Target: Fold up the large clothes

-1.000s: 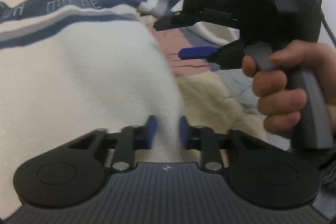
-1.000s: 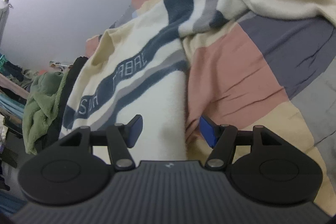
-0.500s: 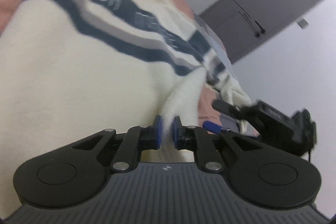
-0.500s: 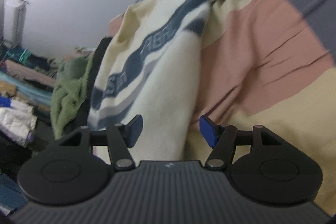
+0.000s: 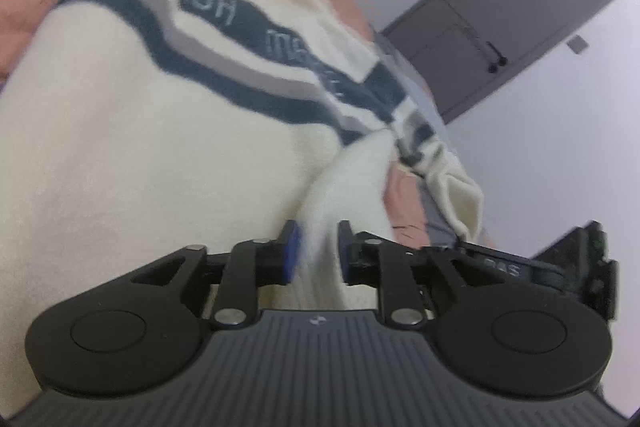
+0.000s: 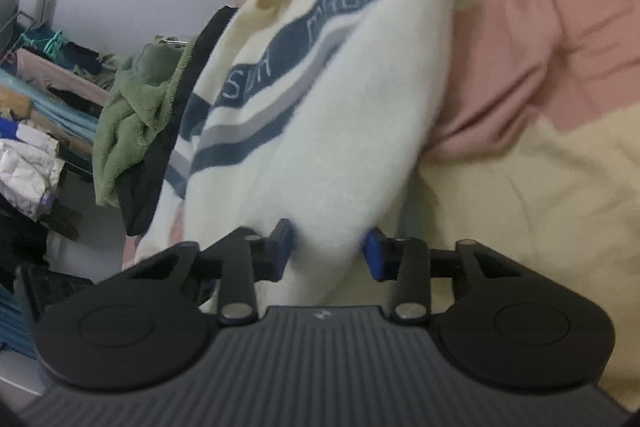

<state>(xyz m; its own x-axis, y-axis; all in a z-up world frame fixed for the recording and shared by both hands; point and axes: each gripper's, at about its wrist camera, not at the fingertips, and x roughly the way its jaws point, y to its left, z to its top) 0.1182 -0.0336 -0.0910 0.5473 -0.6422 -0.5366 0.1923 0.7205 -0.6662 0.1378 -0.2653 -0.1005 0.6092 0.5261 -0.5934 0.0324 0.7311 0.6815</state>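
Patchwork bedspread (image 6: 540,75), cream striped sweater (image 6: 332,131) at 12 o'clock: left tongs (image 5: 316,251) just parted around its fold, right tongs (image 6: 327,247) closing on its hem; secure grip before lifting.

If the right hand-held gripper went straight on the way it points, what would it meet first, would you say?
Most likely the cream knitted sweater with navy and grey stripes: a fold of it already lies between the right hand-held gripper fingers.

Each black tool (image 5: 314,251) has ribbed grey housing and blue pads (image 6: 374,255).
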